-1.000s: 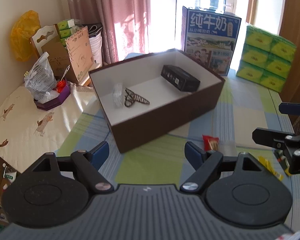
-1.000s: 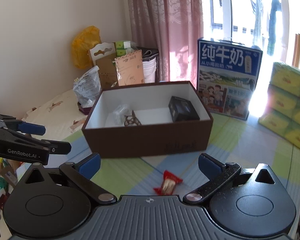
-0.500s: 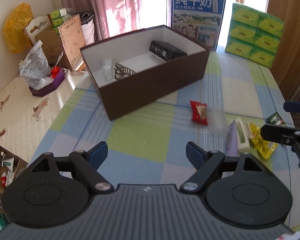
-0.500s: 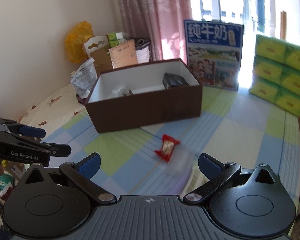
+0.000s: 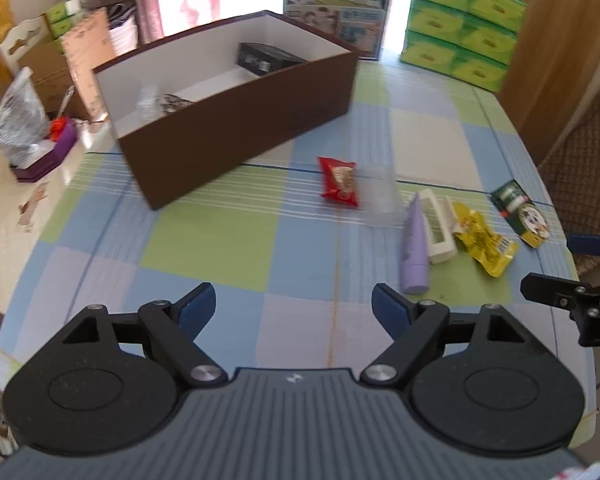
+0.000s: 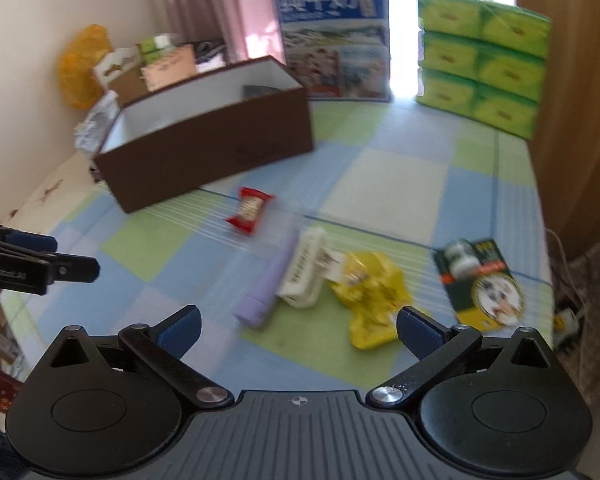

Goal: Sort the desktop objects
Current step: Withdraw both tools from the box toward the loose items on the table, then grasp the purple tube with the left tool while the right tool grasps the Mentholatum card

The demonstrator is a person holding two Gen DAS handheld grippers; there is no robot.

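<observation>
Status of sorting: partly done, by the look of the layout. The open brown cardboard box with white lining stands on the checked blue-and-green tabletop and already holds a black rectangular case at its far end, plus a clear crumpled wrapper and a dark striped item beside it, too blurred to identify.

Outstanding items, all loose on the tabletop outside the box:
- red snack packet, nearest the box, well apart from it;
- clear plastic cup lying just beside the packet, faint and hard to make out;
- lilac tube touching a white rectangular holder;
- crumpled yellow foil packet next to the holder;
- green and yellow printed sachet, set apart towards the table edge.

Left gripper: fingers spread wide, nothing between them, hovering above bare tabletop short of the lilac tube. Right gripper: fingers likewise released and empty, positioned over the tube, holder and yellow packet cluster.

Assessment: at least five items remain to be boxed. The right gripper appears best placed to take the next one from the cluster.
</observation>
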